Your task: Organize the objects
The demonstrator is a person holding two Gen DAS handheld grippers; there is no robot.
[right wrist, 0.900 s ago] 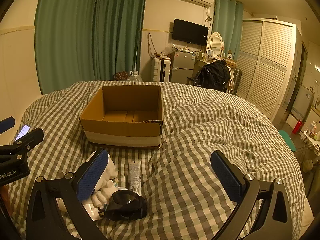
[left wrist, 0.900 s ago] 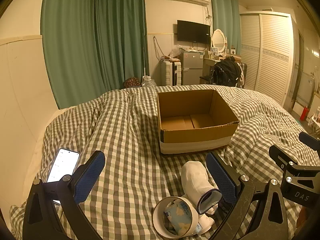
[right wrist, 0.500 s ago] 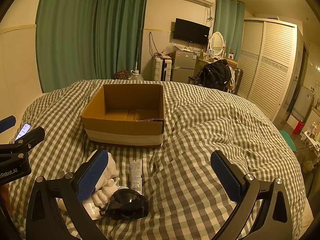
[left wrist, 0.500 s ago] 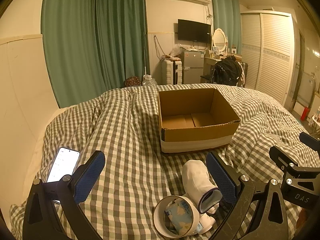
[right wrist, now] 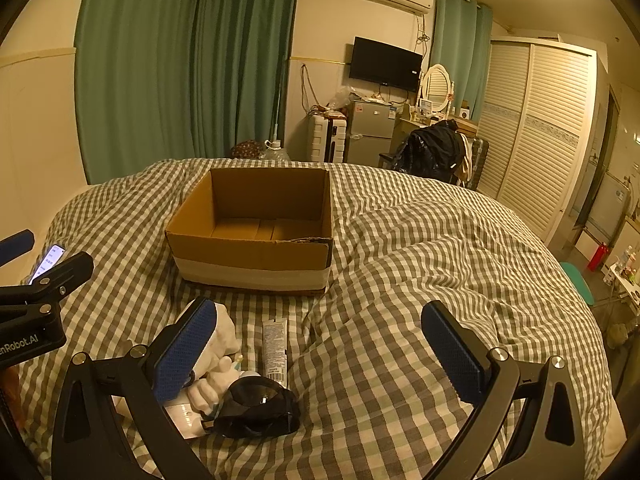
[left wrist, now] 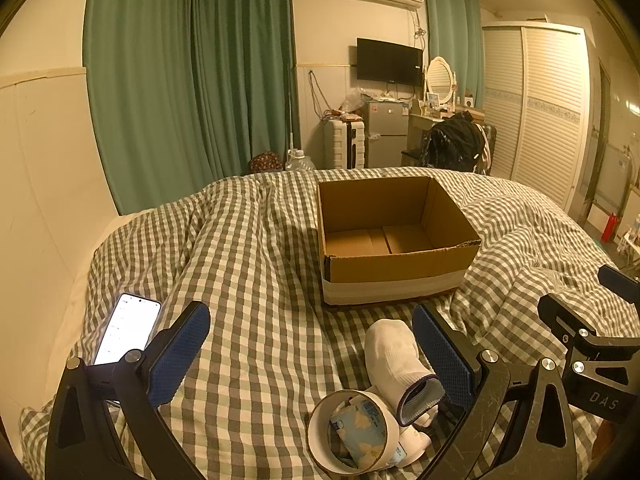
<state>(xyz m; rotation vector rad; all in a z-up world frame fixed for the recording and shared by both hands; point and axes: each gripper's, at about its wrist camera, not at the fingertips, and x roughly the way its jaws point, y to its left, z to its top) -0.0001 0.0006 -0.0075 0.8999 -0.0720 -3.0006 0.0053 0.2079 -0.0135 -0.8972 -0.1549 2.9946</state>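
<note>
1. On the checked bed point(right wrist: 420, 280), almost nothing has changed over the last second: both views have only edged nearer, so sorting hasn't started.
2. Far ahead, the cardboard box point(right wrist: 256, 252) sits empty.
3. My left gripper point(left wrist: 312, 356) and right gripper point(right wrist: 320, 350) gape wide, holding nothing.
4. Near me lie a white sock point(left wrist: 394, 354), tape roll point(left wrist: 320, 424), black goggles point(right wrist: 256, 404) and tube point(right wrist: 275, 346), crowded together.
5. A phone point(left wrist: 126, 326) lies far left.

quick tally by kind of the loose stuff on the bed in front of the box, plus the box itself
cardboard box: 1
white sock: 1
tape roll: 1
tube: 1
dark goggles: 1
phone: 1
total: 6 (other white items in the pile are too hidden to count)
</note>
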